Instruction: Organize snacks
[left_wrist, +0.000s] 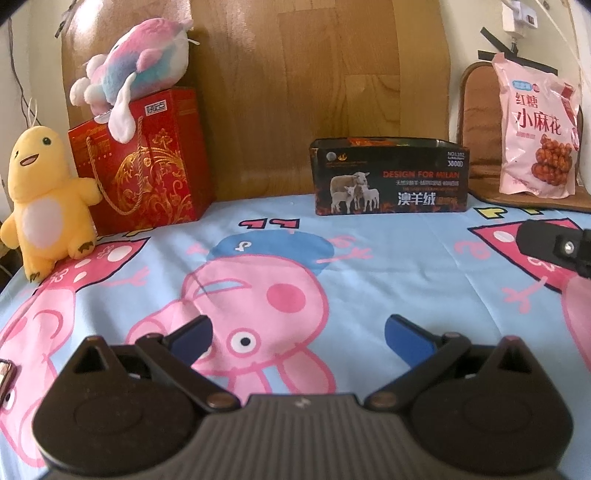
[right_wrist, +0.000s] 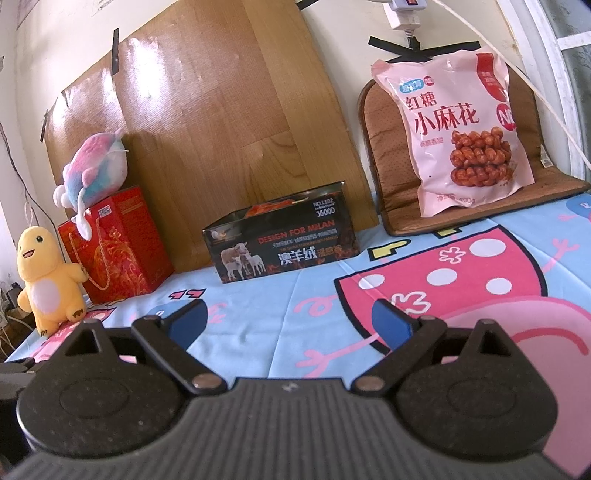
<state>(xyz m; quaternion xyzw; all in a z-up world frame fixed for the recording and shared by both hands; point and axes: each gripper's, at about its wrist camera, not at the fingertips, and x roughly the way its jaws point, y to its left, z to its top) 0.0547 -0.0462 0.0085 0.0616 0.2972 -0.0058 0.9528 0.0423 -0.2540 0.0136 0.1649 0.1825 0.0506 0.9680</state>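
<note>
Hovering low over the cartoon bedsheet (right_wrist: 280, 295), both the left gripper (left_wrist: 297, 334) and right gripper (right_wrist: 290, 319) gape wide and empty, probably readying for the pink snack bag (right_wrist: 461, 133) propped upright at the bed's far right corner, near the open dark box (right_wrist: 280, 240).

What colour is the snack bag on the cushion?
Pink snack bag, with red lettering; clearest in the right wrist view.
</note>
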